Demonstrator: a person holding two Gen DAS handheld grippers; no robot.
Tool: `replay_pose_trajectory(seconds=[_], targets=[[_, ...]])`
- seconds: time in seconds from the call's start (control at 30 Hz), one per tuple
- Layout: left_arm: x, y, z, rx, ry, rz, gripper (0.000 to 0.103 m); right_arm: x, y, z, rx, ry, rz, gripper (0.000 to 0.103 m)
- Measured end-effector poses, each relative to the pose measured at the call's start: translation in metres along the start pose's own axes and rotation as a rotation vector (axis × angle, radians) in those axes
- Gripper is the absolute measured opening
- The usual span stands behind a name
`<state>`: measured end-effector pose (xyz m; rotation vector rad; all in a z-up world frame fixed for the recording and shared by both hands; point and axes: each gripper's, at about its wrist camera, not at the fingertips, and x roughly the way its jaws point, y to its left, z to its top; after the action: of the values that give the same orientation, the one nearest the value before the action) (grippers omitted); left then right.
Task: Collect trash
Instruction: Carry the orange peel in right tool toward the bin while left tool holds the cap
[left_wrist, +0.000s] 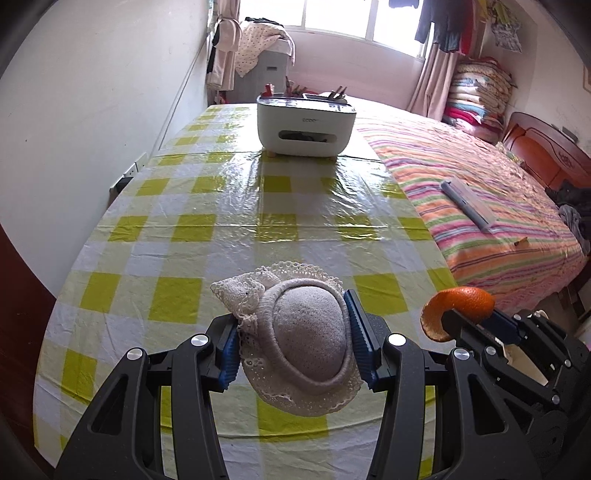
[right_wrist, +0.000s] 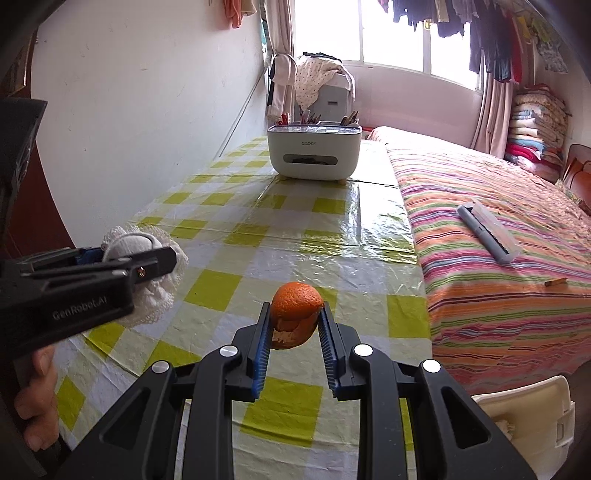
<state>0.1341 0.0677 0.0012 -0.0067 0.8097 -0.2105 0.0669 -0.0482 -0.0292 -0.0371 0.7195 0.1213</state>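
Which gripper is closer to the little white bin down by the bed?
Right. The right gripper, holding the orange peel, hangs just beside the white bin. The left gripper, clamped on the lace hat, is farther over, above the checked table.

Black right gripper (right_wrist: 295, 321) with blue pads clamps a curled orange peel (right_wrist: 296, 309) above the yellow-and-white checked plastic tablecloth (right_wrist: 280, 236), beside a striped bedspread (right_wrist: 498, 280)

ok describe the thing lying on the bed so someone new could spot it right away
Start at the bed with the striped cover beside the checked table. On its near half lies a long pale grey brush, at a slant. Its toothed edge and straight shape set it apart from the tiny brown scrap nearby.
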Motion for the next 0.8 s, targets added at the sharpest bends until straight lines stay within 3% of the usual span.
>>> replay_pose_trajectory(seconds=[0.8], targets=[[-0.013,-0.070,-0.026,0.126,0.004,-0.087,0.049,-0.035,-0.048,-0.017,0.042,-0.021,-0.076,0.025]])
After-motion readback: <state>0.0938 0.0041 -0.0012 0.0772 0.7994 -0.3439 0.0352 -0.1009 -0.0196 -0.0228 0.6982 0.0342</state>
